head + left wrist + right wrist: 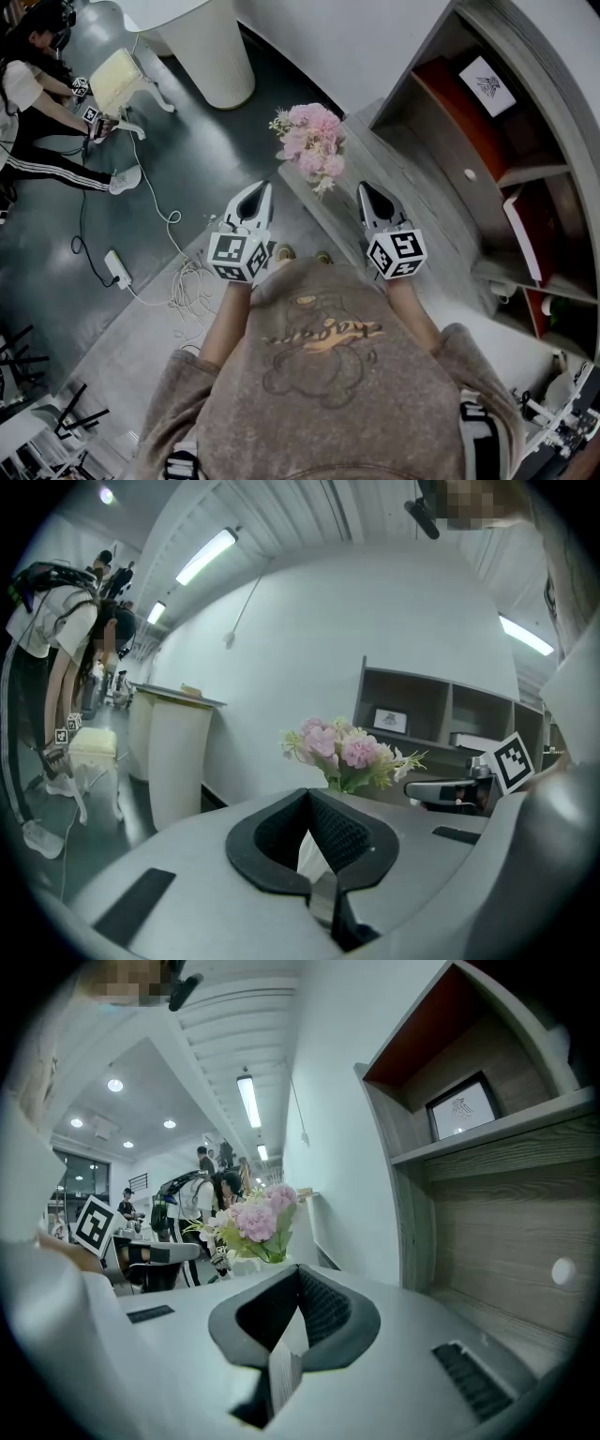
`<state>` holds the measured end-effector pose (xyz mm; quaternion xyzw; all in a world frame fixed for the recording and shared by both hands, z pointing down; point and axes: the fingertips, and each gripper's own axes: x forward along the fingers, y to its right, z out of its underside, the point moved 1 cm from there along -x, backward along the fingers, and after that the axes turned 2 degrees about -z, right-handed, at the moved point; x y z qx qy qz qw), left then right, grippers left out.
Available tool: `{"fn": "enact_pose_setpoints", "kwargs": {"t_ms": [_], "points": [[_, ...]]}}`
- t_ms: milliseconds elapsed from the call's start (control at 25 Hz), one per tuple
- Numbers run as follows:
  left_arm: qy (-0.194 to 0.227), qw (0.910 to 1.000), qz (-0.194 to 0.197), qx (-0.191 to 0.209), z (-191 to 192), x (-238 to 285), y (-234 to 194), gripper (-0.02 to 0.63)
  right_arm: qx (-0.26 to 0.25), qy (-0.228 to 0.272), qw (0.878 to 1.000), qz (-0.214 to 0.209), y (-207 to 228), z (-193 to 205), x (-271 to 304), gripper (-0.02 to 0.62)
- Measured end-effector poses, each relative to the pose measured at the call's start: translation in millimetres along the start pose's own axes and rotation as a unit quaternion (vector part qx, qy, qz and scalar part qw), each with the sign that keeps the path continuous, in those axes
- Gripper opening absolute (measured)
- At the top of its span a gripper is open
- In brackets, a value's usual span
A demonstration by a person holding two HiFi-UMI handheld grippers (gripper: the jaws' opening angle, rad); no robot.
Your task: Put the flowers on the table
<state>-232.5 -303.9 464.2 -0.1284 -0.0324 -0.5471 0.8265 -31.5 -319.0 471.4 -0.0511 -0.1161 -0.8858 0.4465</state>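
Fingers point(246, 208) of left gripper point(266, 187) and right gripper point(363, 186) pressed together, empty, short of flowers point(312, 141) at table point(422, 206) edge.

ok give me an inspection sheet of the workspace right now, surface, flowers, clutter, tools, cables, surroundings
surface: grey wood-grain table, running along the shelf unit.
job's things: pink flowers stand upright at the table's end; their base is hidden under the blooms.
clutter: nothing seen on the table.
grippers: left tool and right tool are both shut and empty, held short of the flowers, one on each side.
cables: white cables and a power strip lie on the floor to the left.
surroundings: a framed picture in the shelf unit; a white counter; another person at far left.
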Motion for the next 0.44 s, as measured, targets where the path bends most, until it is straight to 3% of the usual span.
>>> {"fn": "enact_pose_setpoints", "kwargs": {"t_ms": [440], "points": [[-0.006,1.0000,-0.002,-0.008,2.3,-2.9,-1.9,0.018,0.002,-0.001,1.000,0.002,-2.1,0.2,-2.0,-0.002]]}}
